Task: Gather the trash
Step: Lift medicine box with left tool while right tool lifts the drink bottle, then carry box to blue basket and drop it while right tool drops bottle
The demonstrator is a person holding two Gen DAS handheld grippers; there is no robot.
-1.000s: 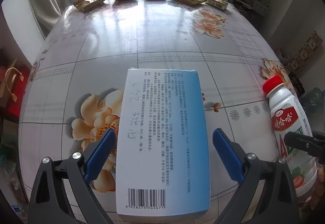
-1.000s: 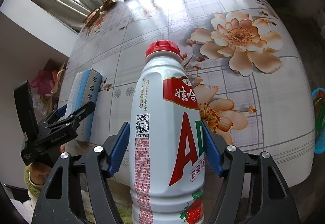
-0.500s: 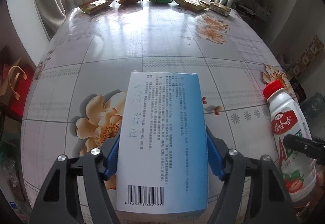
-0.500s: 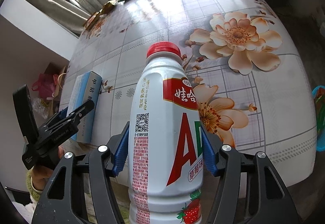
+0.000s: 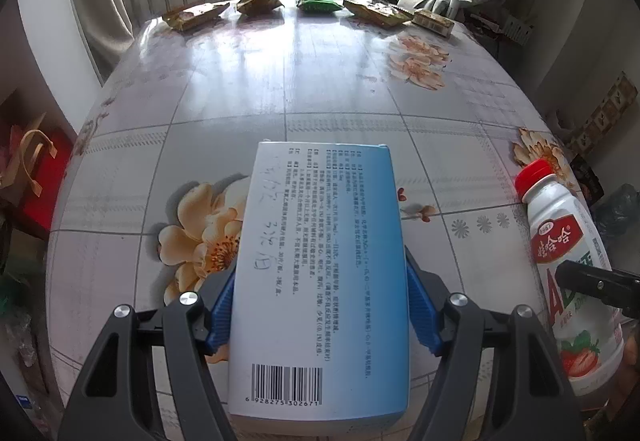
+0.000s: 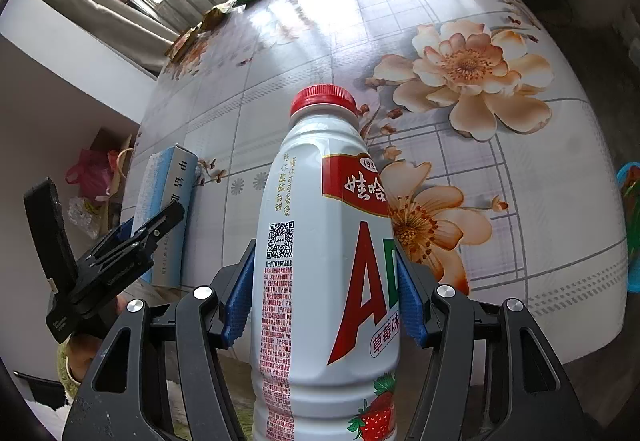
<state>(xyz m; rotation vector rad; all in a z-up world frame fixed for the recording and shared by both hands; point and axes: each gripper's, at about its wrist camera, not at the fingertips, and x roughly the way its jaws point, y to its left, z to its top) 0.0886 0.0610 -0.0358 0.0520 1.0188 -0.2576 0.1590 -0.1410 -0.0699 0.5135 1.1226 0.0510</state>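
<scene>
My left gripper (image 5: 320,305) is shut on a white and blue medicine box (image 5: 320,281) with a barcode, held over the near edge of the flowered table (image 5: 280,89). My right gripper (image 6: 324,297) is shut on a white drink bottle (image 6: 324,241) with a red cap and a strawberry label. The bottle also shows at the right of the left wrist view (image 5: 568,273). The box (image 6: 168,217) and the left gripper (image 6: 120,261) show at the left of the right wrist view.
Several snack wrappers lie along the table's far edge: a brown pack (image 5: 196,15), a green pack (image 5: 318,5) and a small carton (image 5: 434,23). A red bag (image 5: 36,177) sits on the floor at left. A blue basket (image 6: 630,225) stands at far right.
My left gripper has closed from open onto the medicine box and drawn back with it. My right gripper has stayed shut on the bottle, barely moving.
</scene>
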